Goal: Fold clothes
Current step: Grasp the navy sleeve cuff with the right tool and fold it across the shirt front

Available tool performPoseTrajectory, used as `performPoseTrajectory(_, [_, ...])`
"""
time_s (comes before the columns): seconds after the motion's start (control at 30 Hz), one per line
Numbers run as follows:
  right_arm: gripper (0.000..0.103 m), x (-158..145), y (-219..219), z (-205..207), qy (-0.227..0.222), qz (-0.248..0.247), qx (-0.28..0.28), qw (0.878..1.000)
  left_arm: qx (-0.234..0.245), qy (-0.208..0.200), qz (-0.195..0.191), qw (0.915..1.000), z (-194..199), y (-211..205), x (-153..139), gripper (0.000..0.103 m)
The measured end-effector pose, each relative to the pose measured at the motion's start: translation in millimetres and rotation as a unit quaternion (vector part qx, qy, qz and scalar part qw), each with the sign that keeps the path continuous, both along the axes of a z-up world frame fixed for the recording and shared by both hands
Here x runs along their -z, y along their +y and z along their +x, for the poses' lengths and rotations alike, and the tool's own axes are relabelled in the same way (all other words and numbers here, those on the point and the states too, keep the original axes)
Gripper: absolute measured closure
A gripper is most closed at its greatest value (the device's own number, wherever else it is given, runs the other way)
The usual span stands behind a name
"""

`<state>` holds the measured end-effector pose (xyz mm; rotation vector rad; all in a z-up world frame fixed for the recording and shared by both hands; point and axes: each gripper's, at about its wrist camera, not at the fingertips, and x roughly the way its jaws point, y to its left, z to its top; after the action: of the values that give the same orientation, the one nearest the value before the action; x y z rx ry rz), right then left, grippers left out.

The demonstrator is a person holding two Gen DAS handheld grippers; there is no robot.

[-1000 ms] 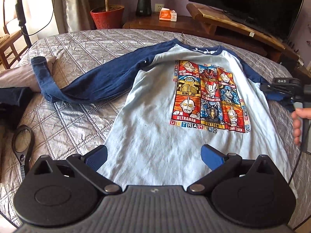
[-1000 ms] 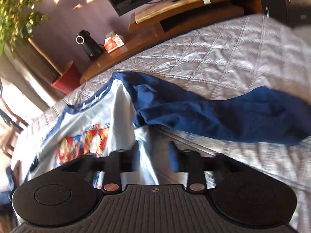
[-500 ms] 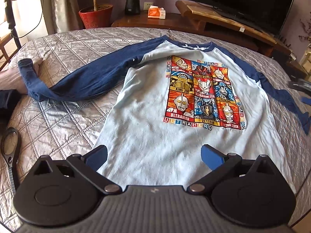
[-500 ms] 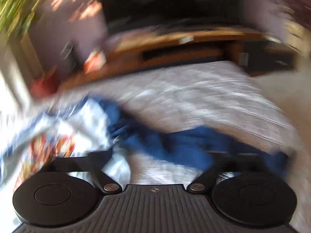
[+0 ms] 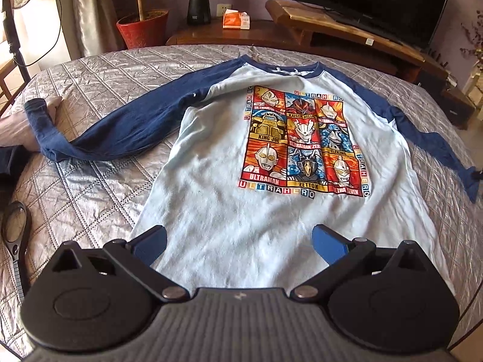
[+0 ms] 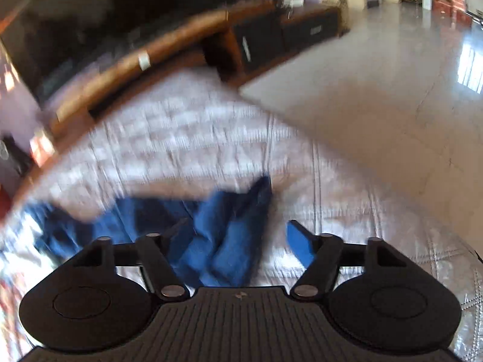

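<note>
I see the pale blue long-sleeved shirt with navy sleeves and a comic print (image 5: pixel 241 181) lying face up across the middle of the silver quilted bedspread (image 5: pixel 99 187), collar toward the far edge and its 2 sleeves spread toward the side edges. My left gripper (image 5: pixel 240 241) hangs over the hem with jaws wide apart, gripping nothing. My right gripper (image 6: pixel 238 241), its jaws having just been narrowing, stands part open around the blurred navy cuff (image 6: pixel 229 229) near the bedspread's edge, and I cannot tell if the pads press it.

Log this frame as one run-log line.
stage: sleeves spread, no fold yet | shirt: flat on bed | left gripper: open above hem | right gripper: closing, sleeve end between jaws, not pinched
</note>
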<state>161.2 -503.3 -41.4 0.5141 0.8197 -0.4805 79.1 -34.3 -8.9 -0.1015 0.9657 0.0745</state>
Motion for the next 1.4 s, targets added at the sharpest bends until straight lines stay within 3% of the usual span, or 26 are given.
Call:
performPoseTrajectory(0.03, [0.043, 3, -2, -1, -0.004, -0.002, 0.002, 1.0, 0.001, 0.0, 0.0, 1.0, 0, -2, -1, 0.001])
performPoseTrajectory(0.07, [0.075, 4, -4, -3, -0.01, -0.004, 0.005, 1.0, 0.001, -0.001, 0.001, 1.0, -1, -3, -1, 0.001])
performPoseTrajectory(0.1, [0.096, 6, -7, -5, -0.016, -0.006, 0.009, 1.0, 0.002, -0.002, 0.002, 1.0, -1, -4, -2, 0.001])
performPoseTrajectory(0.23, [0.098, -17, -19, -17, -0.062, -0.01, 0.035, 0.997, 0.002, -0.002, 0.002, 1.0, -2, -6, -4, 0.001])
performPoseTrajectory(0.37, [0.098, -77, -31, -14, -0.155, 0.005, 0.056, 0.986, -0.003, -0.007, 0.002, 1.0, -2, -4, -8, 0.001])
performPoseTrajectory(0.47, [0.098, -138, -8, -5, -0.222, -0.032, 0.001, 0.975, -0.01, -0.012, -0.001, 0.9999, -4, -1, -11, 0.001])
performPoseTrajectory(0.53, [0.098, -172, 21, -3, -0.272, -0.07, -0.049, 0.959, -0.016, -0.012, -0.004, 0.9998, -5, 3, -13, 0.001])
performPoseTrajectory(0.67, [0.098, -204, 84, 17, -0.302, -0.143, -0.14, 0.932, -0.023, -0.013, -0.01, 0.9996, -11, 10, -17, 0.001])
performPoseTrajectory(0.73, [0.098, -203, 119, 30, -0.305, -0.165, -0.187, 0.919, -0.025, -0.016, -0.008, 0.9995, -14, 14, -20, 0.001])
performPoseTrajectory(0.83, [0.098, -181, 176, 47, -0.285, -0.154, -0.274, 0.906, -0.031, -0.021, -0.006, 0.9993, -18, 24, -25, 0.001])
performPoseTrajectory(1.0, [0.098, -120, 299, 32, -0.257, -0.158, -0.439, 0.847, -0.054, -0.025, -0.005, 0.9982, -24, 50, -28, 0.001])
performPoseTrajectory(1.07, [0.098, -94, 352, 10, -0.241, -0.179, -0.513, 0.805, -0.062, -0.025, -0.005, 0.9977, -25, 58, -28, 0.001])
performPoseTrajectory(1.1, [0.098, -83, 371, 0, -0.229, -0.168, -0.537, 0.795, -0.066, -0.024, -0.005, 0.9975, -25, 61, -27, 0.001])
performPoseTrajectory(1.17, [0.098, -61, 404, -15, -0.201, -0.137, -0.572, 0.784, -0.072, -0.025, -0.005, 0.9971, -25, 67, -27, 0.001])
performPoseTrajectory(1.27, [0.098, -39, 438, -37, -0.179, -0.129, -0.607, 0.763, -0.078, -0.029, -0.006, 0.9965, -25, 72, -30, 0.001])
performPoseTrajectory(1.4, [0.094, -40, 450, -49, -0.168, -0.116, -0.631, 0.749, -0.081, -0.034, -0.007, 0.9961, -23, 77, -32, 0.001])
